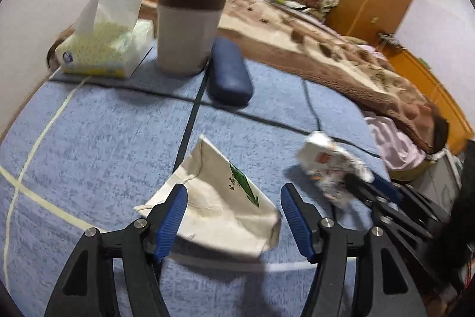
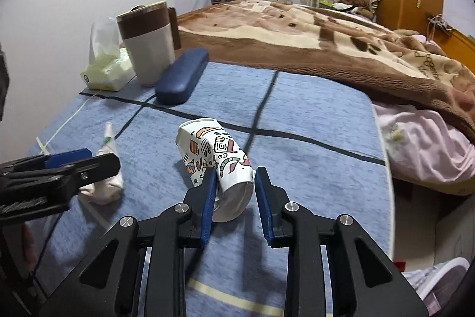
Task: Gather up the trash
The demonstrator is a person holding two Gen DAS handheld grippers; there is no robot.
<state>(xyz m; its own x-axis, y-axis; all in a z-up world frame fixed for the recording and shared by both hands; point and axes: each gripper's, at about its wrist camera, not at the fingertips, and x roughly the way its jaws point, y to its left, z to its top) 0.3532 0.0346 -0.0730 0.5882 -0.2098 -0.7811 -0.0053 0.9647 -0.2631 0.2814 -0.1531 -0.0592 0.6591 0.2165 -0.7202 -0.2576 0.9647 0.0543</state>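
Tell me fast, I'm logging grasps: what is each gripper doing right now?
Left gripper: open, over the cream bag, holding nothing.
Right gripper: shut on the crushed paper cup.

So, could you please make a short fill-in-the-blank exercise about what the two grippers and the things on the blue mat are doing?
1. The right gripper is closed on the crushed paper ____.
2. The left gripper is open, with the cloth ____ between its fingers.
3. The glasses case lies beside the ____, touching it.
4. The tissue box stands at the far ____ corner of the blue mat.

Missing words: cup; bag; tumbler; left
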